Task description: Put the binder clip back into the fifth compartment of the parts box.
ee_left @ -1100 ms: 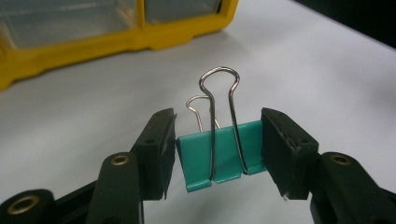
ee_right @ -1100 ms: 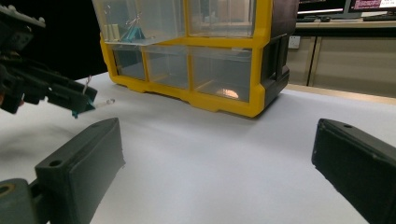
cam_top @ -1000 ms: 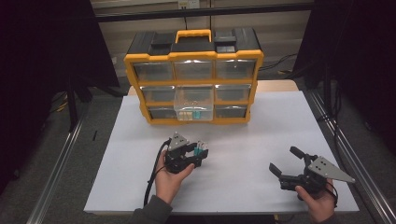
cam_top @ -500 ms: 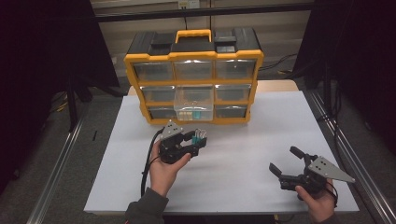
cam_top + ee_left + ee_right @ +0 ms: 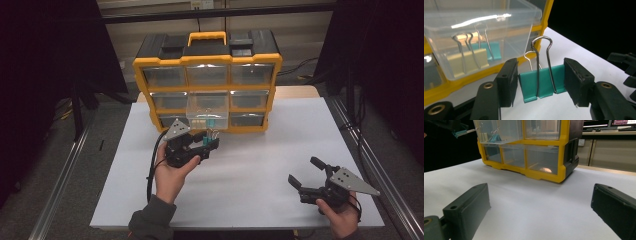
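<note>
A yellow and black drawer cabinet (image 5: 207, 75) stands at the back of the white table. Its middle clear drawer (image 5: 207, 111) is pulled out; in the left gripper view the drawer (image 5: 479, 37) holds a cream binder clip (image 5: 470, 62) and a teal one (image 5: 492, 48). My left gripper (image 5: 209, 142) is held up just in front of that drawer, shut on a teal binder clip (image 5: 541, 83) with its wire handles upright. My right gripper (image 5: 306, 172) rests low at the table's front right, jaws wide apart, nothing between them.
The cabinet (image 5: 529, 147) has several other clear drawers, all pushed in. A white sheet (image 5: 260, 160) covers the table. Metal rails run along both table sides. A cable trails from the left gripper down past the forearm.
The left gripper has risen and moved forward and right with the teal clip, closer to the pulled-out drawer. The right gripper has stayed put.
</note>
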### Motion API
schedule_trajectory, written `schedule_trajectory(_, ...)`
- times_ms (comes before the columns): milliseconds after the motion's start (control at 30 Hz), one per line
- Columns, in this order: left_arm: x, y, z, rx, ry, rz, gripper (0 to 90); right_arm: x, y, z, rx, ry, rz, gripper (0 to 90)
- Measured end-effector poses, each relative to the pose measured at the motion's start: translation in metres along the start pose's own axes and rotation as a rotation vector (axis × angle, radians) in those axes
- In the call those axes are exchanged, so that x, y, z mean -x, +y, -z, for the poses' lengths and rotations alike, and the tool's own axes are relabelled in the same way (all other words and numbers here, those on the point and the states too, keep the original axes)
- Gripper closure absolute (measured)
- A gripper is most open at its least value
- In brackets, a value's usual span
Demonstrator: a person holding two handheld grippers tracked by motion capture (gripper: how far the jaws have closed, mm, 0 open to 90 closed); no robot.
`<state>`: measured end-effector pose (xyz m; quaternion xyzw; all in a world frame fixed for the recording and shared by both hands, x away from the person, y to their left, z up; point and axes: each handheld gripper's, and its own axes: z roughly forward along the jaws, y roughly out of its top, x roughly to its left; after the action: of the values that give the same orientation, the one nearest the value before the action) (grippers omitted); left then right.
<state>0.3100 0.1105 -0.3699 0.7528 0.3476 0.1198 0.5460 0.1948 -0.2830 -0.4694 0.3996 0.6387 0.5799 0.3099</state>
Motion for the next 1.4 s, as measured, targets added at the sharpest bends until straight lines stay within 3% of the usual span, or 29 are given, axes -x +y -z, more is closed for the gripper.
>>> schedule_trajectory(767, -0.001, 0.037, 0.010, 0.044, -0.006, -0.021, 47.0, -0.001, 0.000, 0.000, -0.005, 0.003, 0.002, 1.6)
schedule_trajectory(1167, -0.005, 0.055, 0.012, 0.081, 0.009, -0.015, 47.0, -0.001, 0.000, 0.000, -0.004, 0.001, 0.001, 1.6)
schedule_trajectory(1400, -0.008, 0.064, 0.011, 0.091, 0.039, -0.005, 47.0, 0.000, 0.000, 0.000, -0.003, 0.002, 0.000, 1.6)
